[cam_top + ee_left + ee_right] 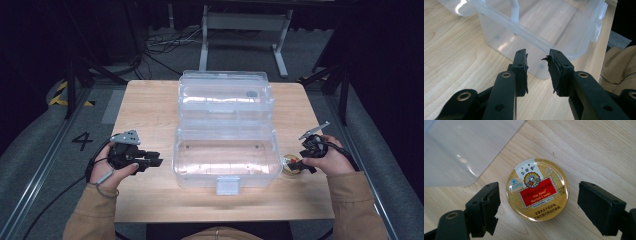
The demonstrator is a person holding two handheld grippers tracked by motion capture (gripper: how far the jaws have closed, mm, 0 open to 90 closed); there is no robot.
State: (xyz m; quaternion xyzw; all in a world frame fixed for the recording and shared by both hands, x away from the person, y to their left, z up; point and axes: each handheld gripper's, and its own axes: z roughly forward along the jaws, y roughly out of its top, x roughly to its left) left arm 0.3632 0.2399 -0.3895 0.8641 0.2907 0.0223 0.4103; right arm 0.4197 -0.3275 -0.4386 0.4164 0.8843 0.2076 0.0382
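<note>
Right tool (537, 205) open, jaws astride candy tin (537, 189), not touching; tin on table (586, 150).

1. The counter (599, 147) is pale wood with a matt, fine grain.
2. The storage box (227, 155) is clear, smooth, glossy plastic.
3. The candy tin (537, 189) has a shiny gold printed lid.
4. The right hand-held gripper (537, 207) carries matt black, rough-edged pads.

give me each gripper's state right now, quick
left gripper: open, holding nothing.
right gripper: open, jaws either side of the candy tin, not gripping it.
</note>
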